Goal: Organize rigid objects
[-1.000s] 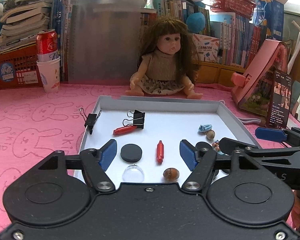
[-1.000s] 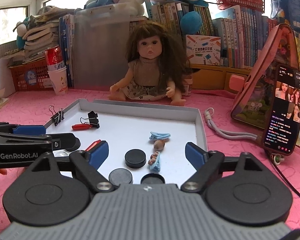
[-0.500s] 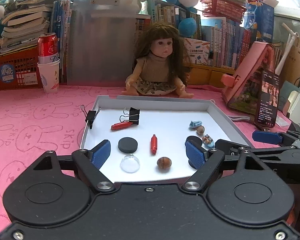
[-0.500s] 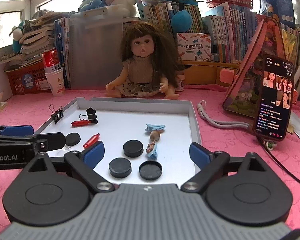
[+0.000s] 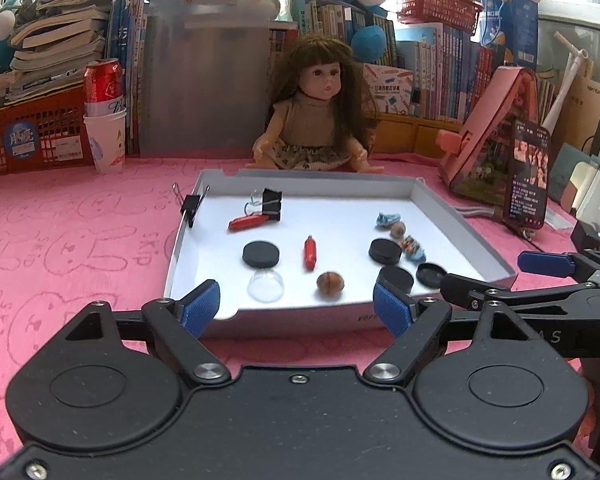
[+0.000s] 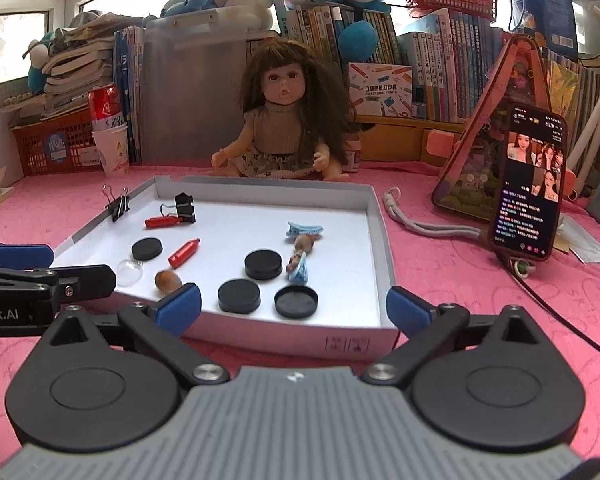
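I take the white tray point(image 6: 380, 240) on the pink cloth point(image 5: 80, 240) as my landmark and report across it from left to right; a black binder clip point(image 6: 118, 206) is clamped on the tray's left wall, apparently parked there rather than sorted; just inside that wall lie a second binder clip point(image 6: 185, 208) touching a red cap point(image 6: 162, 222), a black disc point(image 6: 147, 249), a clear dome point(image 6: 131, 270), a red cylinder point(image 6: 184, 253) and a brown nut point(image 6: 167, 280), scattered, not grouped; right of the tray's middle, three black discs point(image 6: 263, 265) sit close together, which I judge to be deliberate grouping by kind; beside them a blue hair clip point(image 6: 304, 230) and small figurines point(image 6: 299, 268) form a loose line. My left gripper point(image 5: 296, 306) hovers at the tray's near edge, jaws well apart with nothing between the pads; my right gripper point(image 6: 294, 306) stands at the near right corner, jaws opening to full width, likewise empty; neither touches any item. Judgement: the sorting is partly done; the left-hand items await grouping, and both jaws are held wide in readiness. The doll point(image 6: 284, 120) behind the tray's far wall and the phone point(image 6: 530, 184) right of it are no part of the work.
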Available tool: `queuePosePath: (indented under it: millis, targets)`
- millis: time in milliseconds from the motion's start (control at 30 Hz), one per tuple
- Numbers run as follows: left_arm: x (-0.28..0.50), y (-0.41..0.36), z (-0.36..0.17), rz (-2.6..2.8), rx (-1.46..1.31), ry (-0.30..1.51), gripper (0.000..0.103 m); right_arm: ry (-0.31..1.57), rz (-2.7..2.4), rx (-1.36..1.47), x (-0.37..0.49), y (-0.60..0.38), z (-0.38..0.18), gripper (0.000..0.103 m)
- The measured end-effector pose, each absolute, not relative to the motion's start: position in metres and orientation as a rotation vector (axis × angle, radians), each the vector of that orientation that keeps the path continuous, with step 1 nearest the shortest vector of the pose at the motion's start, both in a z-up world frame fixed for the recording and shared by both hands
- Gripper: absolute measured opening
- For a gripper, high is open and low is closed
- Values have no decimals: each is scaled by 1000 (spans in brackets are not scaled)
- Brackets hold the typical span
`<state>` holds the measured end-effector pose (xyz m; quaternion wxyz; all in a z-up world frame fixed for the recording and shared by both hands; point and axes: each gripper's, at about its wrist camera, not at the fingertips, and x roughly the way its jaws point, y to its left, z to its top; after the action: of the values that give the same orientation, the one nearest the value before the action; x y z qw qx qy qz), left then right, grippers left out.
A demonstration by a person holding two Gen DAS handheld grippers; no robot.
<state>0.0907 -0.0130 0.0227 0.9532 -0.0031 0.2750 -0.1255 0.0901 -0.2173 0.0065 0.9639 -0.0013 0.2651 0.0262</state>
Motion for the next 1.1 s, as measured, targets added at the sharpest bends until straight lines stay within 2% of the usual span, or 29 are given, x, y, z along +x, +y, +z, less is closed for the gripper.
queuePosePath:
  millis: [700,1100]
  targets:
    - [89,-4,-12,-179,24,650,83,637,27,-50,90,-208,-22,103]
    - [95,-10,-17,-136,47,641,88,680,6,-20,97,-210,-26,103]
